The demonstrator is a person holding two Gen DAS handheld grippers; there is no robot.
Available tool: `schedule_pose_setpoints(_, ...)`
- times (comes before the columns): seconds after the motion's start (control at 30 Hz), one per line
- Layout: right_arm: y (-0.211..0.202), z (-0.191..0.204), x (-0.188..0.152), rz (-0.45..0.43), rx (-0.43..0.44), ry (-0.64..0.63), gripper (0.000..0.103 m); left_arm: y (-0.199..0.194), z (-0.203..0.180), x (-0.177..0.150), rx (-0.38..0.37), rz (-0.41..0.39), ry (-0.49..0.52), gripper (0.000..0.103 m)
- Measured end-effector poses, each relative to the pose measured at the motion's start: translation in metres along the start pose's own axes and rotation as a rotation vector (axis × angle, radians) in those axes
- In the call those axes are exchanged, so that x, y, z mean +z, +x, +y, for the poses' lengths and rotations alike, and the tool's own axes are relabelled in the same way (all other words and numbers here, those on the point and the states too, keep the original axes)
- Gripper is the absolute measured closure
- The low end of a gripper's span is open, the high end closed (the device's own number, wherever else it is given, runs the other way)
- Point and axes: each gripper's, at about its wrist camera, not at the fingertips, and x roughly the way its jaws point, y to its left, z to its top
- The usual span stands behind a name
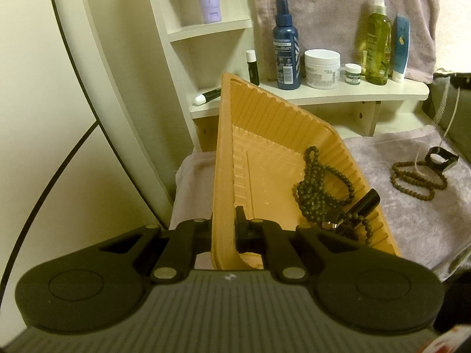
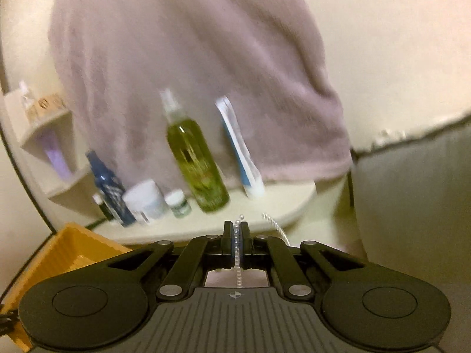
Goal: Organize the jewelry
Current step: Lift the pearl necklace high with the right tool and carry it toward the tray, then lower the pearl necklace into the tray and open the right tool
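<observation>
Jewelry, several pieces: dark bead necklace (image 1: 318,188) heaped in the orange ribbed tray (image 1: 265,135), beside a small black cylindrical item (image 1: 366,203); brown bead strand (image 1: 418,182) coiled on the mauve towel (image 1: 382,206) to the tray's right, next to a black ring-shaped piece (image 1: 441,158). Left gripper (image 1: 223,223) closed tight on the tray's near wall, tray tilted. Right gripper (image 2: 236,232) closed on a pearl strand (image 2: 237,253), which hangs below the fingers. Toiletry bottles on the shelf (image 1: 338,92) behind.
</observation>
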Motion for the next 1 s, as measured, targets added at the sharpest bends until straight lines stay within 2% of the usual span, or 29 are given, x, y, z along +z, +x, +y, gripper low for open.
schedule_pose_setpoints(0.2, -0.013, 0.02, 0.018, -0.029, 0.054, -0.03, 0.101, -0.001, 0.001, 0.0, -0.005, -0.002, 0.0, 0.096)
schedule_pose_setpoints(0.57, -0.015, 0.083, 0.028, 0.013, 0.227, -0.109, 0.101, -0.001, 0.0, 0.001, -0.008, -0.003, -0.001, 0.096)
schedule_pose_setpoints(0.8, 0.002, 0.133, 0.025, 0.045, 0.36, -0.125, 0.101, -0.002, 0.0, 0.001, -0.012, -0.006, -0.002, 0.096)
schedule_pose_setpoints(1.0, 0.035, 0.179, 0.007, 0.105, 0.452, -0.149, 0.1, -0.002, 0.001, 0.001, -0.018, -0.007, -0.005, 0.095)
